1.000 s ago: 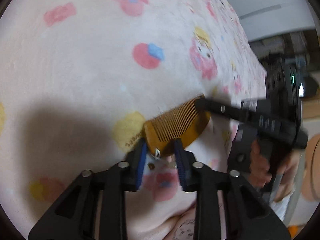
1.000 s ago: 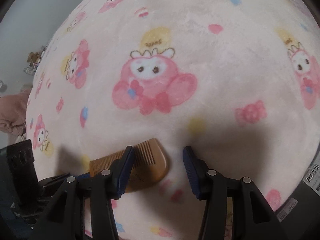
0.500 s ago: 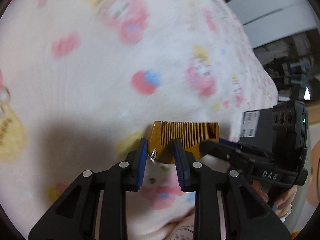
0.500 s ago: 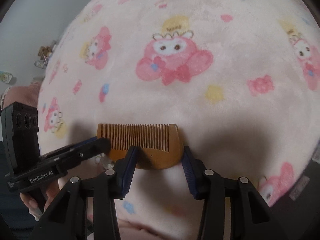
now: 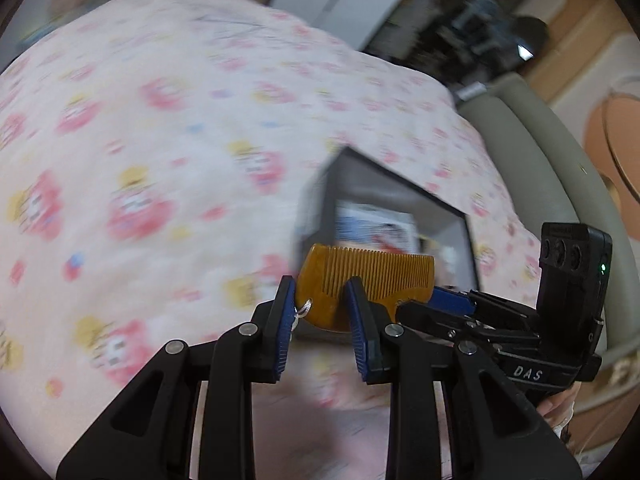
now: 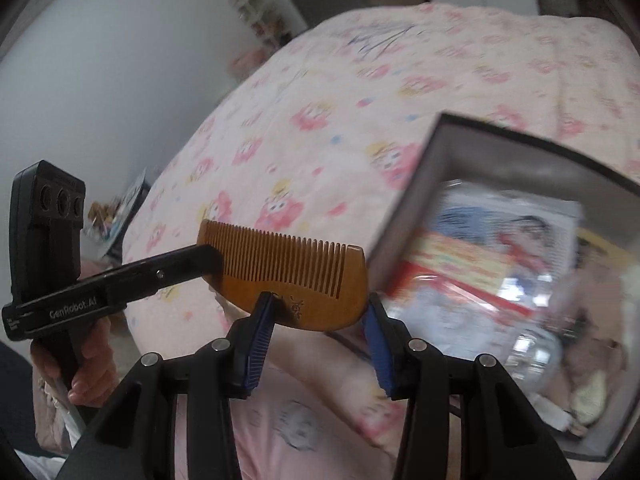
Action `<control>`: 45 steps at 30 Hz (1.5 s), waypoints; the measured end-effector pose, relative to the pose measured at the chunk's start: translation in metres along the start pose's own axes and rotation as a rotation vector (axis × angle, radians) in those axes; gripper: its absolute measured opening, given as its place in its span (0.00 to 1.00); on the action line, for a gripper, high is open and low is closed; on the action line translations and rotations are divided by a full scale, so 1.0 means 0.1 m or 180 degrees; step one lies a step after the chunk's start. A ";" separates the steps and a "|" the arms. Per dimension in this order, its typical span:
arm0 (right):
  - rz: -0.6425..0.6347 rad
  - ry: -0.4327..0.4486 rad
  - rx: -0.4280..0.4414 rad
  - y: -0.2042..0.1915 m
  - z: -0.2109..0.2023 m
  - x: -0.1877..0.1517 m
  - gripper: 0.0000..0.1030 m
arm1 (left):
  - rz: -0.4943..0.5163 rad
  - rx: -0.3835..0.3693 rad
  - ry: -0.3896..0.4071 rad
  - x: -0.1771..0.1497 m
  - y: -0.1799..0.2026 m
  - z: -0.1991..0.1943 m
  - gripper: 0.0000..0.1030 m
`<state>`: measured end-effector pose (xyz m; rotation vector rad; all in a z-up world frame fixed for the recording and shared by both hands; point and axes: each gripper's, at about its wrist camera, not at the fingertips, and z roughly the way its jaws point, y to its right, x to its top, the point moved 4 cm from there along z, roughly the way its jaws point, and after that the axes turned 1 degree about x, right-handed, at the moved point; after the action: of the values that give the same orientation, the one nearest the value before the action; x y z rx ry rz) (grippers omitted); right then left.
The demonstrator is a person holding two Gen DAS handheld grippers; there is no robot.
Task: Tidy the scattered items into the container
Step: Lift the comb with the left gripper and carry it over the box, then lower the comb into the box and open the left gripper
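A brown wooden comb (image 5: 362, 280) is held in the air between both grippers, teeth pointing up. My left gripper (image 5: 320, 304) is shut on its rounded end with the small string. My right gripper (image 6: 318, 316) is shut on the other end of the comb (image 6: 292, 276); its blue pads press the spine. The left gripper's fingers (image 6: 188, 262) also show in the right wrist view at the comb's far end. A dark grey box (image 6: 500, 152), the container, lies on the bed just right of the comb, holding several items. It also shows in the left wrist view (image 5: 384, 192), behind the comb.
A pink cartoon-print blanket (image 5: 160, 160) covers the bed. Inside the box lie printed packets (image 6: 480, 248) and a clear jar (image 6: 532, 352). A grey padded bed frame (image 5: 532, 136) runs along the right. A white wall (image 6: 100, 60) stands at the left.
Both grippers have lifted the comb off the blanket and carried it toward the grey box, which has come into view. The views are tilted up and blurred with motion.
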<state>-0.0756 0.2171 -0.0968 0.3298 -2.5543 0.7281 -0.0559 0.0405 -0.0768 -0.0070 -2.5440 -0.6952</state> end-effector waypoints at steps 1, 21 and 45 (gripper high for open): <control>0.0020 0.0058 -0.0089 0.12 -0.13 -0.02 0.40 | 0.0084 -0.0057 -0.0035 0.02 0.20 0.09 0.25; 0.0333 0.0109 -0.0909 1.59 -0.54 -0.62 0.40 | 0.0649 -0.0166 -0.0850 -0.31 1.22 1.72 0.27; 0.0118 -0.0070 -0.0945 1.44 -0.31 -0.75 0.38 | 0.0531 -0.0477 -0.0992 -0.42 1.12 1.76 0.20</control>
<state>-0.0493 0.3616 -0.1735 0.1930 -2.6463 0.3502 -0.0865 0.2275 -0.1739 -0.4030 -2.7343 -0.8731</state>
